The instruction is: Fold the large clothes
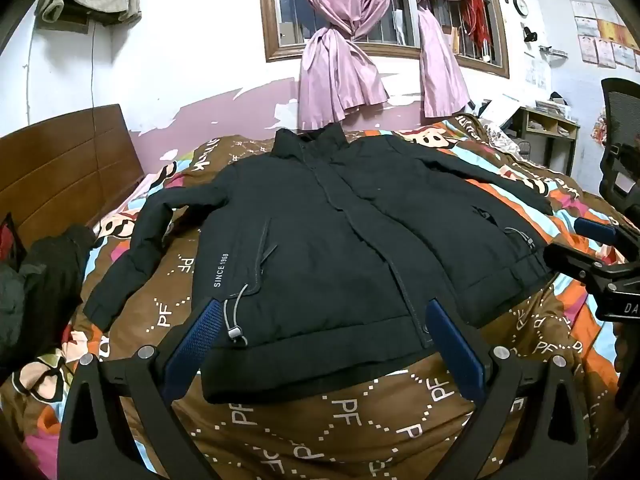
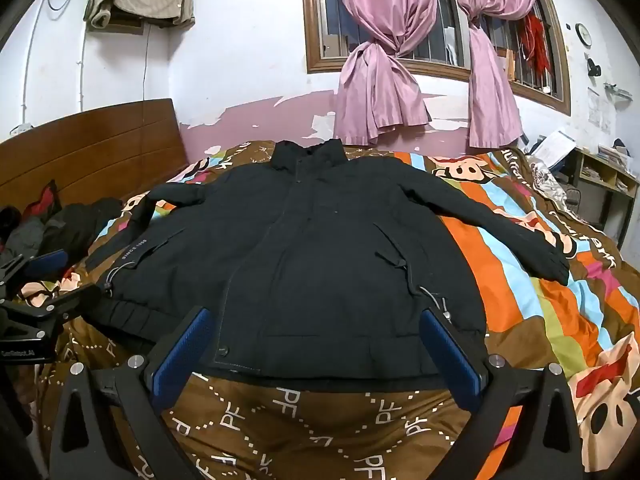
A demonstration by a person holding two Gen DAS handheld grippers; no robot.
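A black zip-up jacket [image 1: 332, 232] lies flat and face up on the bed, collar toward the far wall, both sleeves spread out to the sides. It also shows in the right wrist view [image 2: 320, 264]. My left gripper [image 1: 320, 316] is open and empty, its blue pads above the hem's left part. My right gripper [image 2: 316, 324] is open and empty above the hem's right part. The right gripper also shows at the right edge of the left wrist view [image 1: 592, 248]. The left gripper also shows at the left edge of the right wrist view [image 2: 44, 280].
A patterned brown and striped quilt [image 2: 520, 288] covers the bed. A pile of dark clothes [image 1: 44, 280] lies at the left by the wooden headboard [image 1: 68, 172]. A black office chair [image 1: 620, 140] and a small shelf [image 2: 604, 180] stand at the right. Pink curtains [image 2: 380, 68] hang behind.
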